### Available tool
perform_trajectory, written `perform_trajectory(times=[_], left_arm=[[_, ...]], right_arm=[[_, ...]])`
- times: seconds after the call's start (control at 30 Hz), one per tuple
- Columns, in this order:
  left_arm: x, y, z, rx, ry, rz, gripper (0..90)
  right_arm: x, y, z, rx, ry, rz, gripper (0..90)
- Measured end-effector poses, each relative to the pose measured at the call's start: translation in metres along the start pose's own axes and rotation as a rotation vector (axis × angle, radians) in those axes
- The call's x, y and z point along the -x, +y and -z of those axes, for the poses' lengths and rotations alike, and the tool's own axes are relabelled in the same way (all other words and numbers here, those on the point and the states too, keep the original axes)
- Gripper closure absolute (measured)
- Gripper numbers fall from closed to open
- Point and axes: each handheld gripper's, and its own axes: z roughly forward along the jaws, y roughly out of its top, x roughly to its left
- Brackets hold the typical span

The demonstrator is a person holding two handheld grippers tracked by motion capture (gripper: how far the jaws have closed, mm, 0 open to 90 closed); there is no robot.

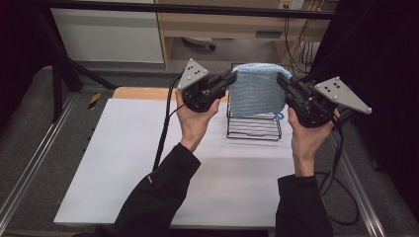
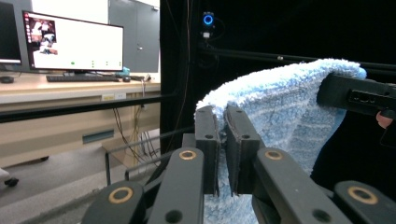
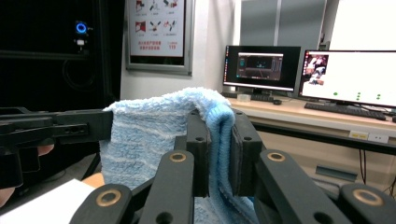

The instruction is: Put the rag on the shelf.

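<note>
the light blue towel [image 1: 257, 91] hangs in the air between the two grippers, stretched by its top edge above the black wire rack [image 1: 254, 127], which stands on the white table [image 1: 123, 173] toward the far right. seen from above, the towel's long axis runs from nine o'clock to three o'clock, with its body falling straight down so that its lower hem drapes at the rack's top. the left gripper [image 1: 231, 78] has the corner at nine o'clock and the right gripper [image 1: 282, 81] the corner at three o'clock, so neither hand is nearer; the rack lies at six o'clock of the cloth, directly below. in the left gripper view the jaws are clamped almost together on a fold of terry at the towel's edge, and the right gripper view shows the same, with a rolled hem pinched between nearly closed jaws. the likely next move, lowering the cloth over the rack, would depend on keeping that top edge level and square to the wires.
</note>
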Motion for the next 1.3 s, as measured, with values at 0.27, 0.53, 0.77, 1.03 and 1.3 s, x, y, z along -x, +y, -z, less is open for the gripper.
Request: perform_trajectory(times=[0.27, 0.53, 0.77, 1.03, 1.3], left_arm=[[0.004, 0.021, -0.010, 0.023, 0.009, -0.031, 84.5], [0.005, 0.038, -0.020, 0.051, 0.013, -0.038, 84.5], [0.003, 0.051, -0.028, 0.071, 0.022, -0.038, 84.5], [0.001, 0.063, -0.034, 0.095, 0.034, -0.049, 84.5], [-0.009, 0.069, -0.046, 0.088, 0.063, -0.065, 84.5]], right_arm=[[0.008, 0.019, -0.003, 0.033, -0.011, 0.015, 81.3], [0.017, 0.036, -0.008, 0.061, -0.024, 0.023, 81.3], [0.022, 0.048, -0.015, 0.075, -0.031, 0.035, 81.3], [0.027, 0.061, -0.025, 0.092, -0.033, 0.049, 81.3], [0.035, 0.064, -0.039, 0.083, -0.035, 0.043, 81.4]])
